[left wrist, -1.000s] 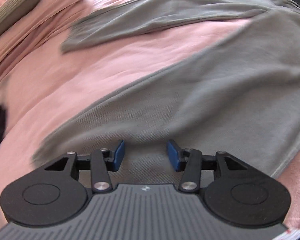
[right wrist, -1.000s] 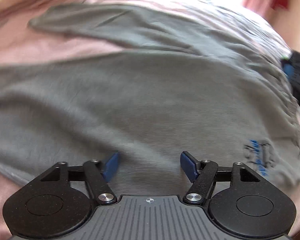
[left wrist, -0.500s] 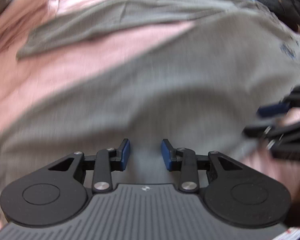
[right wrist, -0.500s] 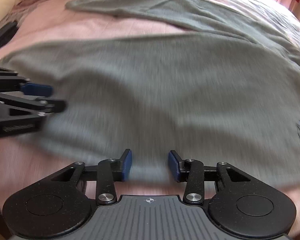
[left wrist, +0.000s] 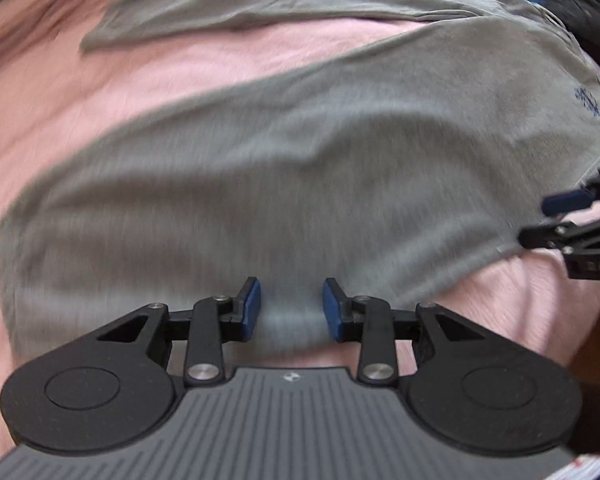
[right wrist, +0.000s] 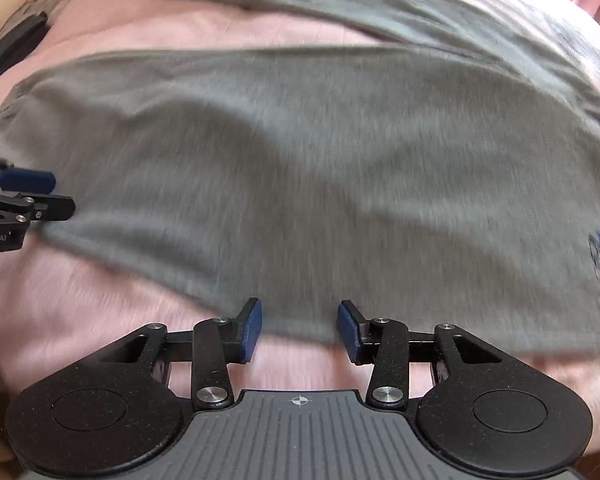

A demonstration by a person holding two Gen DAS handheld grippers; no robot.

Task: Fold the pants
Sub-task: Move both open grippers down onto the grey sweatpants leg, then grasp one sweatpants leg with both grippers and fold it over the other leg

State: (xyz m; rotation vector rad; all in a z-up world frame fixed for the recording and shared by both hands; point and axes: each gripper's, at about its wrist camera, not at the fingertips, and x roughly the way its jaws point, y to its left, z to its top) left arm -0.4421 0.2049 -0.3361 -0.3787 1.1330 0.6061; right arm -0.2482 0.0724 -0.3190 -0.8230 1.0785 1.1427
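Grey pants spread flat on pink sheet. Left gripper and right gripper at pants' near edge, both released, fabric between unclamped pads.

This looks like a bedroom in a home. A soft pink bedsheet covers a wide padded bed that fills both views, with grey pants spread on it, and dark clothing heaped at the bed's far edge.
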